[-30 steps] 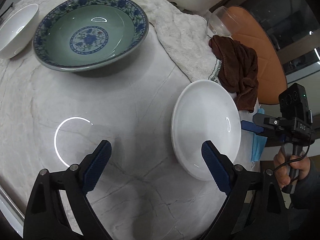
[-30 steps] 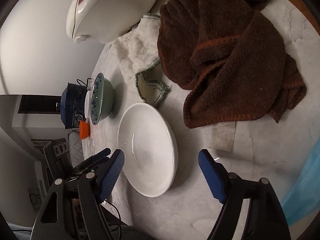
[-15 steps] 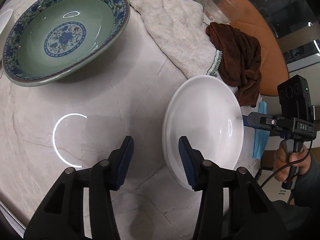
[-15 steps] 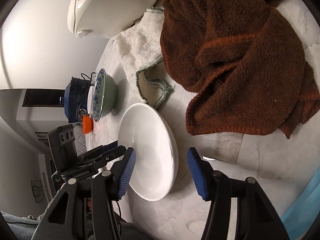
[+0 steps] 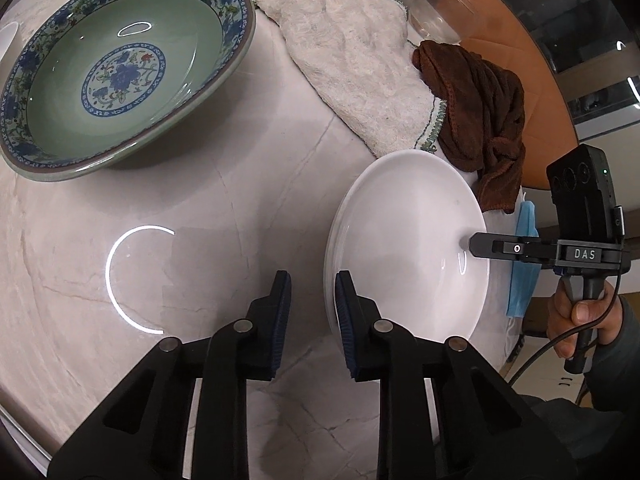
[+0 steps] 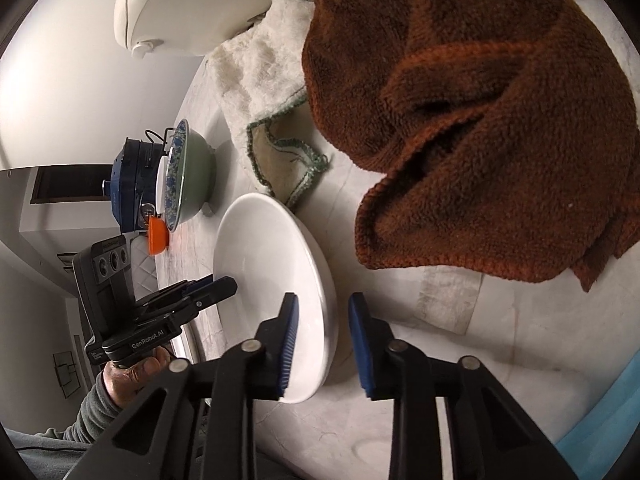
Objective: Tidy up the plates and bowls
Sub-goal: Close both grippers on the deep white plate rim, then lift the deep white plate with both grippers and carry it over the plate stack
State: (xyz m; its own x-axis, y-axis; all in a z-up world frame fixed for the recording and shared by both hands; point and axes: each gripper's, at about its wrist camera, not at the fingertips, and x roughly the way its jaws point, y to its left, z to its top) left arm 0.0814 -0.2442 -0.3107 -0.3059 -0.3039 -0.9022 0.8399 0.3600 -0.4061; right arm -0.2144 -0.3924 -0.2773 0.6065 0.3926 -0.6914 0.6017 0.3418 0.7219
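A white plate (image 5: 408,240) (image 6: 264,264) lies on the marble table (image 5: 224,200). My left gripper (image 5: 313,276) straddles its left rim, one pad over the inside and one outside. Its jaws are closing, and marble still shows between the outer pad and the rim. My right gripper (image 6: 324,298) straddles the opposite rim the same way. Its jaws are closing too, with a gap showing at the outer pad. A large green bowl with a blue flower pattern (image 5: 120,68) (image 6: 192,184) stands at the far left. The edge of a small white bowl (image 5: 6,40) shows beside it.
A brown cloth (image 5: 480,112) (image 6: 480,120) and a white towel (image 5: 352,64) lie just behind the plate. A glass (image 5: 436,12) and a white rice cooker (image 6: 200,0) stand further back. A blue face mask (image 5: 522,264) hangs at the table's edge. A small orange bowl (image 6: 156,234) sits near the green bowl.
Both grippers' jaws have narrowed from wide open to a small gap around the white plate's opposite rims. The left gripper came closer to the plate and lower.
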